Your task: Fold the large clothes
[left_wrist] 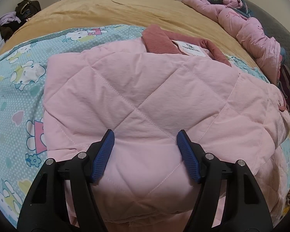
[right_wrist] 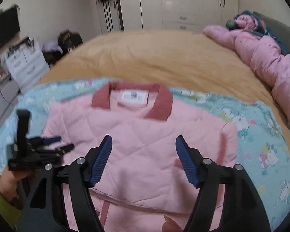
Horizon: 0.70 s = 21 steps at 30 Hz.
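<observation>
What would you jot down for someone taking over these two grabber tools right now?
Left gripper: jaws open, holding nothing, over the pink quilted jacket.
Right gripper: jaws open, empty, also above the jacket.
Jacket lies on the cartoon-print sheet on the bed, collar at the far end.
Done: it looks folded into a rough rectangle.
Left: probably fold it smaller or tidy it; a second pink garment lies by the headboard.

White label (left_wrist: pixel 191 48) sewn inside collar of pink quilted jacket (left_wrist: pixel 137 96). Small dark logo and one printed line, too blurred to read. No other text legible.
</observation>
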{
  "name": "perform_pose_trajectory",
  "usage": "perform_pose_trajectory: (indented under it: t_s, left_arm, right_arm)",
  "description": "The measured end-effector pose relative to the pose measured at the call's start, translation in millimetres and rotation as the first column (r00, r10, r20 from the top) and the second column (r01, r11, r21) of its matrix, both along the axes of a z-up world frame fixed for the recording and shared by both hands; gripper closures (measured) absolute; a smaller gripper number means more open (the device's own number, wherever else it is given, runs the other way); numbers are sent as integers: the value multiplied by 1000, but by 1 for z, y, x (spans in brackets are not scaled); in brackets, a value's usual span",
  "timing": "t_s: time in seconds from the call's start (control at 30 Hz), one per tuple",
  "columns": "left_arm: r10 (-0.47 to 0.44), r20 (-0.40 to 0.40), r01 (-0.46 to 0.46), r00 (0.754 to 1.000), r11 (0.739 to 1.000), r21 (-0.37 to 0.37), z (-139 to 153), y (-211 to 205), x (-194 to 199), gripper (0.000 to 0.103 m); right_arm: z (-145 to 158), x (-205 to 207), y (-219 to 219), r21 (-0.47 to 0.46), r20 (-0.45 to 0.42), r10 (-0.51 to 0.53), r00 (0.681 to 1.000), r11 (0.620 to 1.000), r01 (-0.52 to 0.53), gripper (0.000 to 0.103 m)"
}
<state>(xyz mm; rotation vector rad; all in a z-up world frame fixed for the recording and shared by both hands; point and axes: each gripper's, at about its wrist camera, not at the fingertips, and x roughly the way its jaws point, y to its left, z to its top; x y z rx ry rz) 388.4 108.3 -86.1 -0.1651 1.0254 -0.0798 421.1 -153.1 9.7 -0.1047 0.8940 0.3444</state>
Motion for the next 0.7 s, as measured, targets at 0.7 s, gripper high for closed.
perform_pose_trajectory:
  t_s: [0.7]
  left_arm:
    - [-17, 12, 17, 1000, 1000, -1, -3, 0, -1, 43]
  right_arm:
    - [-93, 28, 27, -76, -220, -52, 974, 996, 36, 15]
